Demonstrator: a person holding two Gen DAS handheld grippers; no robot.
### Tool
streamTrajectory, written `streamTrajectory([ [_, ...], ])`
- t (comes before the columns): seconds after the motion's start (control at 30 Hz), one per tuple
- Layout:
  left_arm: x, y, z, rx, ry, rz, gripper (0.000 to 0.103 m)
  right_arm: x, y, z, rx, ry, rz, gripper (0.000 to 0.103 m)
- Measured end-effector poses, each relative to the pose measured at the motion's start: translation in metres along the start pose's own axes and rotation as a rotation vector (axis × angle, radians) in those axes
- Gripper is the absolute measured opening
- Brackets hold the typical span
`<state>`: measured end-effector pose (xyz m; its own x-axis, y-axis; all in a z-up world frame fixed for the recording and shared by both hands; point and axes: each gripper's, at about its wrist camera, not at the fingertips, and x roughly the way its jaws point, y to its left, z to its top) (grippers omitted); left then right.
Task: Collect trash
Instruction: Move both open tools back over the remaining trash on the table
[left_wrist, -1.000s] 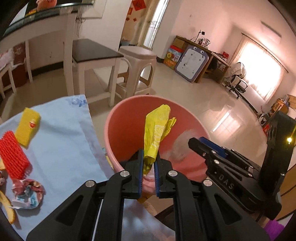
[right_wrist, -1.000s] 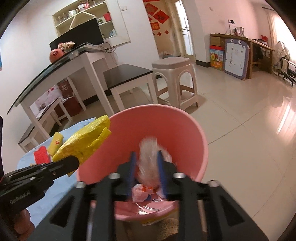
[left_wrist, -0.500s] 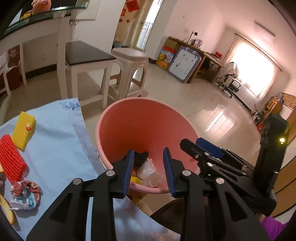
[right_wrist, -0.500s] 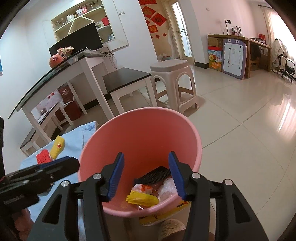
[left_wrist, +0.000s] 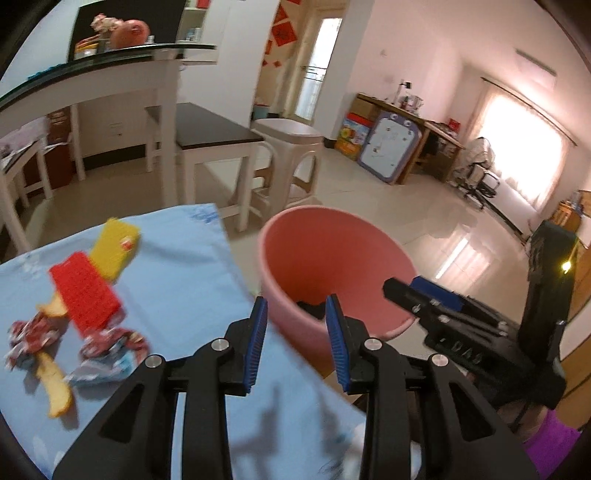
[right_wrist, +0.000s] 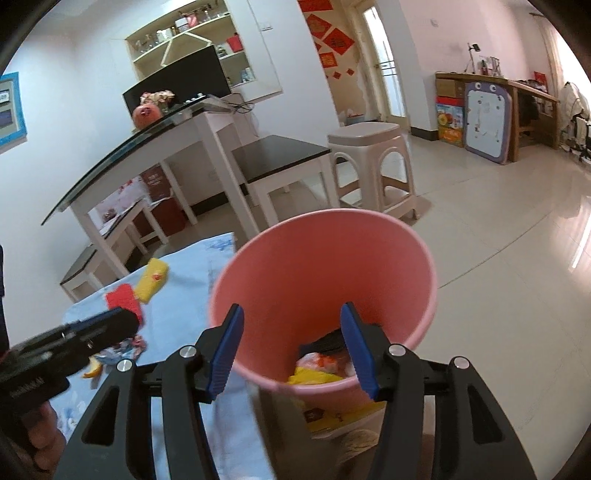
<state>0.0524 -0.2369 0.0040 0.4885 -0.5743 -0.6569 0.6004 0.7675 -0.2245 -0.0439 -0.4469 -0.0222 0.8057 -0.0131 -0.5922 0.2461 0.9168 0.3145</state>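
Trash from both claws now lies in the pink bin (right_wrist: 325, 258): a yellow wrapper (right_wrist: 314, 378) and a pale crumpled piece (right_wrist: 319, 362) sit at the bottom with something dark, seen low in the centre of the right wrist view. The left gripper (left_wrist: 295, 345) has its jaws apart with nothing between them, and the right gripper (right_wrist: 291, 347) likewise stands spread and empty over the bin's mouth. A second ago the left claw pinched that yellow wrapper above the rim and the right one held the pale wad inside the bin; both have since let go, their jaws having just been opening, so one drop-off looks finished. Since then the left wrist view has swung toward the blue cloth (left_wrist: 177, 266), with the bin now right of centre and smaller in the frame. More trash waits on that cloth at the left of the frame: a red mesh sleeve (left_wrist: 85, 291), a yellow mesh sleeve (left_wrist: 114, 251) just beyond it, crumpled printed wrappers (left_wrist: 107, 350) and a strip of peel (left_wrist: 55, 387). My guess is that the next pickup comes from that cluster.
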Motion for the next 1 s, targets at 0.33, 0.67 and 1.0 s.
streamTrajectory([
  [0.33,-0.049,0.035,-0.031,-0.039,-0.041,0.118,0.033,0.002,0.056,-0.016,-0.090,0.036,0.071,0.054],
  [0.67,-0.103,0.097,-0.061,-0.142,-0.076,0.233,0.033,0.009,0.110,-0.031,-0.175,0.082,0.131,0.054],
  [1.0,-0.132,0.175,-0.082,-0.246,-0.078,0.361,0.033,0.026,0.154,-0.043,-0.251,0.127,0.185,0.054],
])
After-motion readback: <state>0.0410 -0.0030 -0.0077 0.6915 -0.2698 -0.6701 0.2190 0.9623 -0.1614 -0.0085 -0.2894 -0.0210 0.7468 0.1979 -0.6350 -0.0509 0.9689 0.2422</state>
